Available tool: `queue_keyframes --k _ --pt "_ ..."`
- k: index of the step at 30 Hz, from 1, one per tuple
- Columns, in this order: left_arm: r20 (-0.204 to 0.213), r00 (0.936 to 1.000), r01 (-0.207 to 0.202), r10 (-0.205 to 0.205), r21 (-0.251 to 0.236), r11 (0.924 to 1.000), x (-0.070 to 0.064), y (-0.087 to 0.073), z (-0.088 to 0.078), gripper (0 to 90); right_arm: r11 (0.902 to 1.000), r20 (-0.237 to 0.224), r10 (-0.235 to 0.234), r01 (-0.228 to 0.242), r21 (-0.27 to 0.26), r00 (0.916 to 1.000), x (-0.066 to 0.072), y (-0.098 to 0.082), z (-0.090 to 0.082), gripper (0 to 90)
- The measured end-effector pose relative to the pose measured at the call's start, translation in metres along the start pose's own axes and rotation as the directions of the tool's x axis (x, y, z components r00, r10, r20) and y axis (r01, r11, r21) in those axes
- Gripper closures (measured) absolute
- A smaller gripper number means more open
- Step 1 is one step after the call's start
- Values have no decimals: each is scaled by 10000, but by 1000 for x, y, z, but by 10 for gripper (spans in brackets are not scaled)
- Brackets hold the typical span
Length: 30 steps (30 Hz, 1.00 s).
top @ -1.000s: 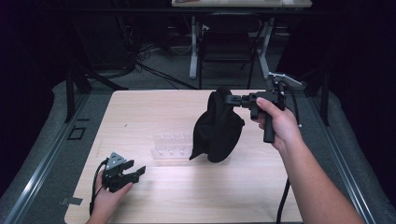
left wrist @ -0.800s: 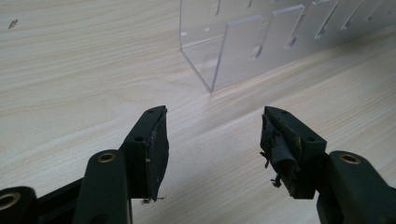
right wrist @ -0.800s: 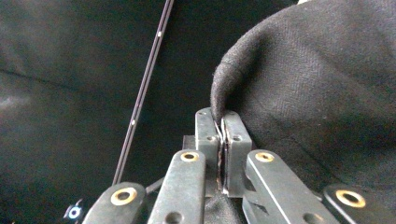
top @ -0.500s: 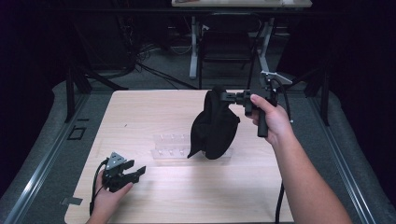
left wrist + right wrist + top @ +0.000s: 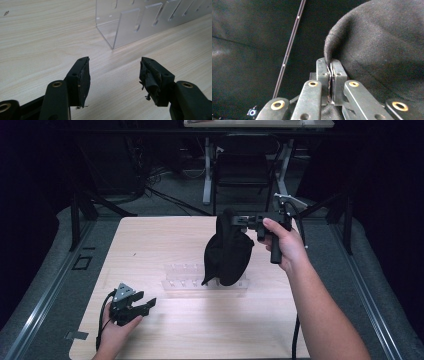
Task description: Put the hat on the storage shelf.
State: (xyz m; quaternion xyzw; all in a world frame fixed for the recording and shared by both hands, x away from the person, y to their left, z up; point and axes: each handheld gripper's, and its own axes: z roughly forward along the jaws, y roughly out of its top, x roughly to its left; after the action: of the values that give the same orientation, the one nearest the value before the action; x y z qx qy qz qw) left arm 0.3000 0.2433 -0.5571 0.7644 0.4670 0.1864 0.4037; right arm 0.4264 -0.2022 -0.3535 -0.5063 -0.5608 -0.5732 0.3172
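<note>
The right claw [image 5: 239, 220] is pinching the top edge of a black cloth bag [image 5: 227, 254], which hangs with its bottom over the clear acrylic rack [image 5: 185, 276] on the counter [image 5: 150, 240]. To do this well, I judge the grip should stay firm on the hem (it is a thin bite of fabric) and the bag should be carried level. The left claw [image 5: 113, 75] rests spread and empty near the rack's corner. The counter is pale wood; the room is dark, with table legs and cables beyond.

Left black two-jaw gripper [image 5: 145, 306]: grey three-cornered top plate, black trailing cable, worn, frayed pads [image 5: 150, 75]. Right black two-jaw gripper [image 5: 331, 65]: brass-ringed pivot screws, straight black handle. Both forearms bare, no sleeves.
</note>
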Motion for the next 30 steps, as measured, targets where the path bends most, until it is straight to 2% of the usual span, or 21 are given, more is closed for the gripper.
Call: queue_keyframes --k 8,12,17,21,23,25,30 --pt "52 10000 -39 39 -54 10000 -3 1 0 421 9996 -90 -15 18 274 10000 6 -7 12 871" --pt "290 9994 -185 193 -275 9994 -9 6 -1 429 9998 -193 196 -194 106 9996 4 -10 16 871" --pt "648 9965 -492 530 -584 9971 -22 18 -3 431 9993 -335 362 -366 -111 9988 -1 -10 16 871" --pt "1087 9925 -467 568 -935 9945 -32 29 -6 440 9991 -343 391 -396 -132 9986 -2 -10 15 870" --pt "1092 9901 -769 887 -1080 9912 -37 35 -6 455 9990 -325 396 -403 -184 9987 -2 -10 14 868" --pt "889 9880 -1160 1260 -1098 9872 -43 43 -5 456 9984 -285 474 -482 -287 9985 -2 -10 15 868" --pt "1165 9807 -1446 1571 -1094 9834 -58 60 3 500 9981 -303 498 -509 -351 9983 -2 -11 16 866"
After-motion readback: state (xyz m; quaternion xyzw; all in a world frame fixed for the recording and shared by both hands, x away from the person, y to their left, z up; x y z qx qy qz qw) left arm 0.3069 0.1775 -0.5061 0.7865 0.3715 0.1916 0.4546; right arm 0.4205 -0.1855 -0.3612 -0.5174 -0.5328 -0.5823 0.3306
